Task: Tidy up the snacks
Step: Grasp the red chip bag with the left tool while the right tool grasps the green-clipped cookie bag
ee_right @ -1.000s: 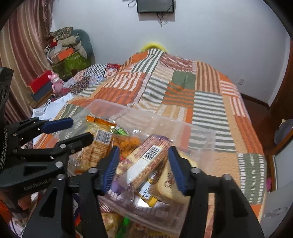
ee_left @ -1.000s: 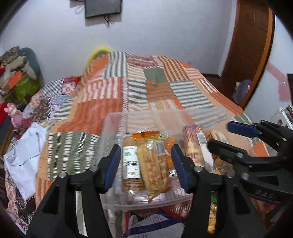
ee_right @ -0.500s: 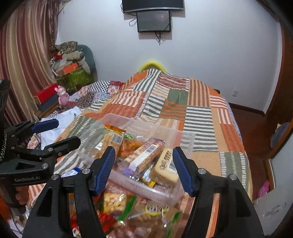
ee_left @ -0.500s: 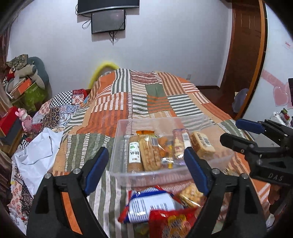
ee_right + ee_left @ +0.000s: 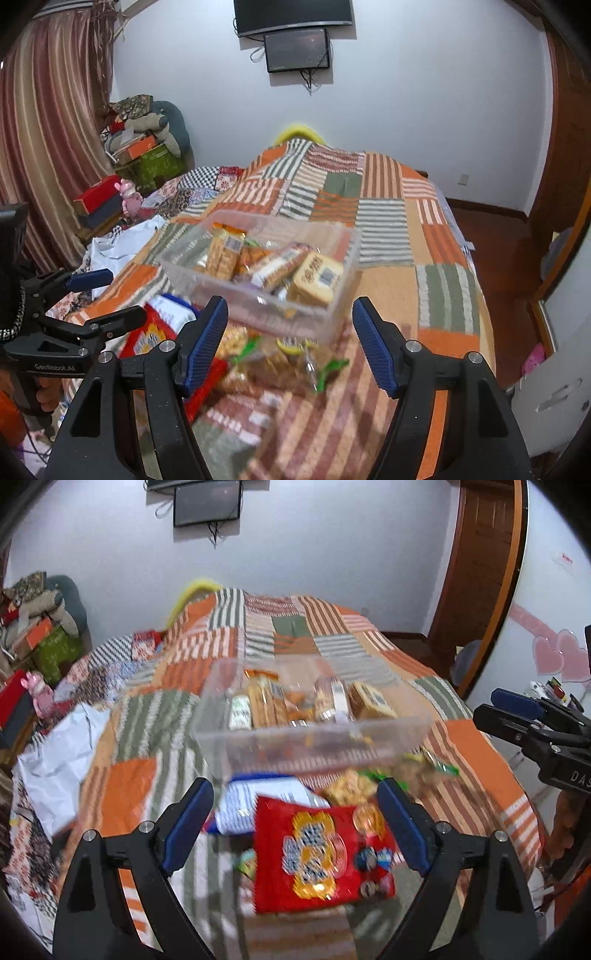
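Jaws of left gripper (image 5: 295, 823) spread wide, empty; jaws of right gripper (image 5: 290, 341) likewise spread, empty. Nearest, at 6 o'clock between the left fingers: red snack bag (image 5: 321, 853), flat on patchwork quilt (image 5: 125, 794). Just beyond, toward 12 o'clock: blue-and-white packet (image 5: 258, 801), partly under the red bag; loose small snacks (image 5: 280, 362) at 1 o'clock, blurred, kinds not told. Farther at 12 o'clock: clear plastic bin (image 5: 314, 742), already holding upright biscuit sleeves (image 5: 262, 705) and wrapped cake (image 5: 314, 278). Farthest: wall-mounted screen (image 5: 297, 50). Judged step: selection of next loose item, with sorting partly done. Next move probably calls for lowering over the red bag, closing on its edge, then lifting toward the bin.
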Demonstrator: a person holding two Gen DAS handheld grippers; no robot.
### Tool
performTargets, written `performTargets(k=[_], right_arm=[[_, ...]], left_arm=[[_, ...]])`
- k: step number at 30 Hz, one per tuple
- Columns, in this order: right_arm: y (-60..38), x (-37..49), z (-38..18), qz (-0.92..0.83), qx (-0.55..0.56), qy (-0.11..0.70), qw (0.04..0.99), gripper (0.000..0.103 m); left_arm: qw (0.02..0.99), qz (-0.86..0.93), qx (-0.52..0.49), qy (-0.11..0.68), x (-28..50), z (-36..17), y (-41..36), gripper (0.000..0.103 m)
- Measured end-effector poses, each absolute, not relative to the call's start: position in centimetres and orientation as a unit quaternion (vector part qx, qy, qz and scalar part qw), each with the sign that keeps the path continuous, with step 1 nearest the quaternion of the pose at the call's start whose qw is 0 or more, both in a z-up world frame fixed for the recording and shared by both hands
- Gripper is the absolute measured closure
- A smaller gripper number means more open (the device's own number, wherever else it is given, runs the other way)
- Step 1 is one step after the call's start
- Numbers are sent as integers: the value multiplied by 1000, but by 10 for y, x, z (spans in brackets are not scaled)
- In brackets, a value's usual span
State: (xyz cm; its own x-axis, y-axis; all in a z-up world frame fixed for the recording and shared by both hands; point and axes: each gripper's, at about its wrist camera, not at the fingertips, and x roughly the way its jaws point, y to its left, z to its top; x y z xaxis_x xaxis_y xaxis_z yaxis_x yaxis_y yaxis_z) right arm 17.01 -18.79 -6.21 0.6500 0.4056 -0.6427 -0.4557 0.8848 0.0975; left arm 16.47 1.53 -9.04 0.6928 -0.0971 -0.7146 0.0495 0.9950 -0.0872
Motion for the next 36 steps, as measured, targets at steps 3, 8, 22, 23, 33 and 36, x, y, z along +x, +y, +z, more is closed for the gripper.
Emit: performTargets(k=[3, 8, 22, 23, 33, 36], right_arm=[[-196, 166, -69, 233, -34, 352, 906, 36], [-205, 164, -86, 234, -27, 373, 897, 36], [-193, 181, -129, 244, -35, 424, 871, 27], [-191, 182, -130, 245, -37, 426, 870, 26], [-189, 205, -146, 250, -23, 450, 857, 18], [-195, 210, -150, 264, 9, 462, 847, 20]], left_arm=[[911, -46, -46, 406, 161, -105, 14, 12], [901, -43, -51, 428, 156, -132, 13, 12], [889, -75, -96, 442, 156, -166, 13, 3], [893, -77, -89, 435, 153, -165, 10, 9], [902, -91, -82, 413, 142, -159, 1, 43], [903, -95, -87, 410, 138, -155, 4, 52]])
